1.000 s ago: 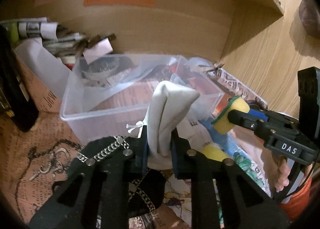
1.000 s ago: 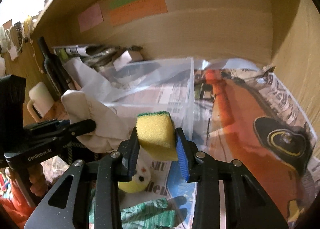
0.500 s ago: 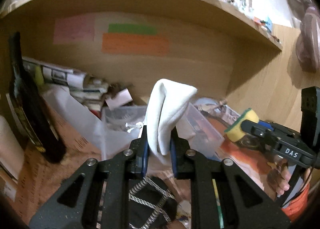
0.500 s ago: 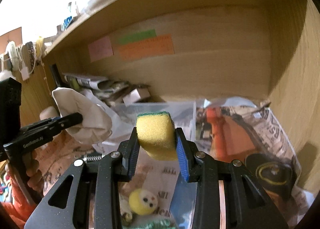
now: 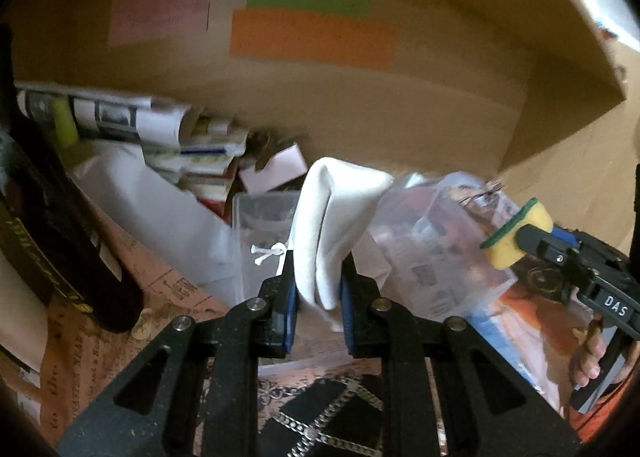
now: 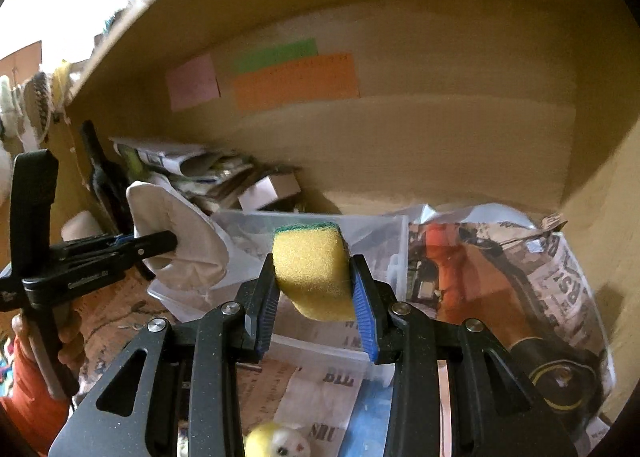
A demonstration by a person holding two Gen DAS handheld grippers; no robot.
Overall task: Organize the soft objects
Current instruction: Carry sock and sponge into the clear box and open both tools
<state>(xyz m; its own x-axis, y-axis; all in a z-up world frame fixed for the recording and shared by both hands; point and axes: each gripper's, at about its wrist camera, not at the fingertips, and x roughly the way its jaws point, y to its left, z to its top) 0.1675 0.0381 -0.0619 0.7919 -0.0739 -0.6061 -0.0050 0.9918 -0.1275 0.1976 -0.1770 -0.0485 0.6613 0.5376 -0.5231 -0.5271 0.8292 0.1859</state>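
My left gripper [image 5: 318,289] is shut on a folded white cloth [image 5: 336,225] and holds it up in front of a clear plastic bin [image 5: 264,213]. It also shows in the right wrist view [image 6: 160,245] with the cloth [image 6: 188,241] at the left. My right gripper [image 6: 316,297] is shut on a yellow sponge with a green scrub side [image 6: 312,269], held above the near side of the bin [image 6: 384,233]. In the left wrist view the sponge [image 5: 516,233] and right gripper [image 5: 524,235] are at the right.
A dark bottle [image 5: 52,241] stands at the left. Rolled papers and boxes [image 5: 160,133] pile against the wooden back wall. A yellow plush toy [image 6: 276,441] lies on newspaper below. A black chain-strap item [image 5: 320,417] lies under my left gripper.
Both grippers moved forward toward the bin after having tilted up, each still holding its object. The bin and clutter look larger and closer in both views.
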